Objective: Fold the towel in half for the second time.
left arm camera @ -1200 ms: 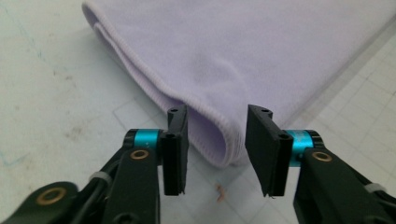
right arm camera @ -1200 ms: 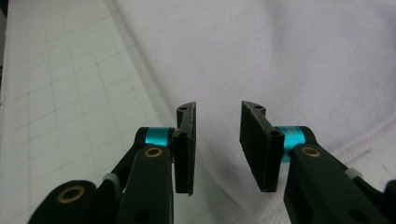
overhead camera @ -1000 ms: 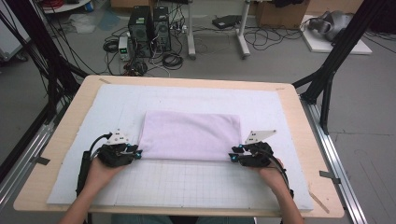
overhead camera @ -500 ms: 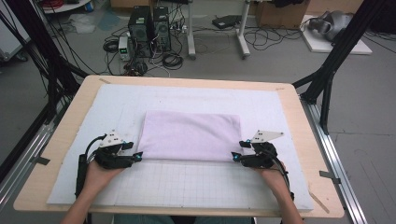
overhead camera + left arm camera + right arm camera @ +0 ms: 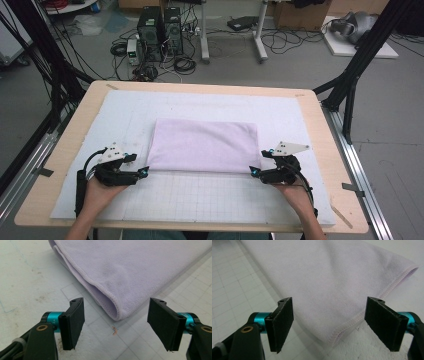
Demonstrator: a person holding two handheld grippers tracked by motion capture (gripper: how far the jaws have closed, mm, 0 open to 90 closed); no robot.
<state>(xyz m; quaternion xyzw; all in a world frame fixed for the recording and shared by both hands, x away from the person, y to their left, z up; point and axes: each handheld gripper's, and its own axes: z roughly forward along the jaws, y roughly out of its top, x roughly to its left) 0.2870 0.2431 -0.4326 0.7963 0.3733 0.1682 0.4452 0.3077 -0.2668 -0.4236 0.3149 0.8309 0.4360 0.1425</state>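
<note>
Down at the near edge, the left gripper (image 5: 142, 172) and right gripper (image 5: 255, 172) sit low with jaws spread wide, nothing held, each aimed at a near corner of the folded lilac towel (image 5: 205, 146). The corners lie just ahead of the pads, untouched. Beyond, the towel lies flat mid-mat (image 5: 125, 120) on the table (image 5: 75, 120).

A folded lilac towel (image 5: 205, 146) lies on the white mat (image 5: 300, 120), one tool beside each near corner.

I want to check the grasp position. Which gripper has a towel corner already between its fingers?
The right gripper: the towel corner lies between its open fingers. The left gripper stops short.
</note>
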